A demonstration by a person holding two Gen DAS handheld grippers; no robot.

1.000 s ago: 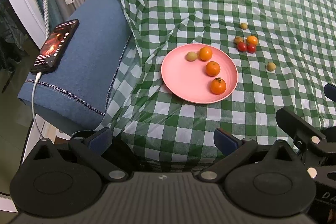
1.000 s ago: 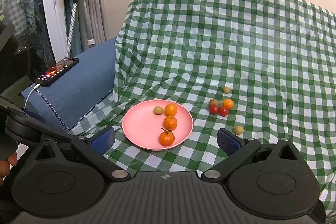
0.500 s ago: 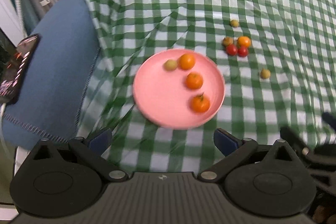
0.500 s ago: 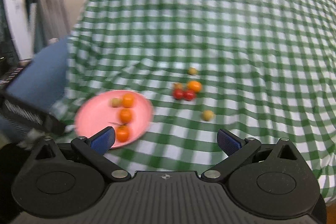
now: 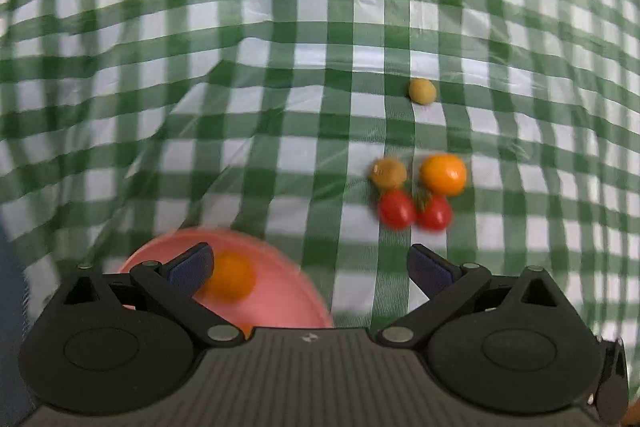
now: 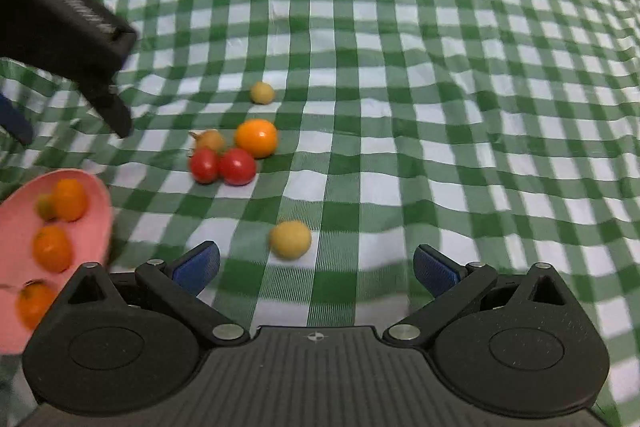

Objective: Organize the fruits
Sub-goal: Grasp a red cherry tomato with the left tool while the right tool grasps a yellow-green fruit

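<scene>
Two red tomatoes (image 6: 222,165), three oranges on my pink plate (image 6: 16,227), two loose yellow fruits (image 6: 290,239); my left gripper (image 5: 308,263) and right gripper (image 6: 316,263) gape wide, empty.

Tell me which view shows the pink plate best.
The right wrist view: the plate shows its rim and four fruits, though cut by the frame edge. In the left wrist view the plate is blurred, mostly hidden behind the gripper.

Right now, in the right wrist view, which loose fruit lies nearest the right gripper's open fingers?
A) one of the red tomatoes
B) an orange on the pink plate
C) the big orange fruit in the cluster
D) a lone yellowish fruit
D: the lone yellowish fruit sits on the checked cloth just ahead of the right gripper, with the cluster farther off.
</scene>
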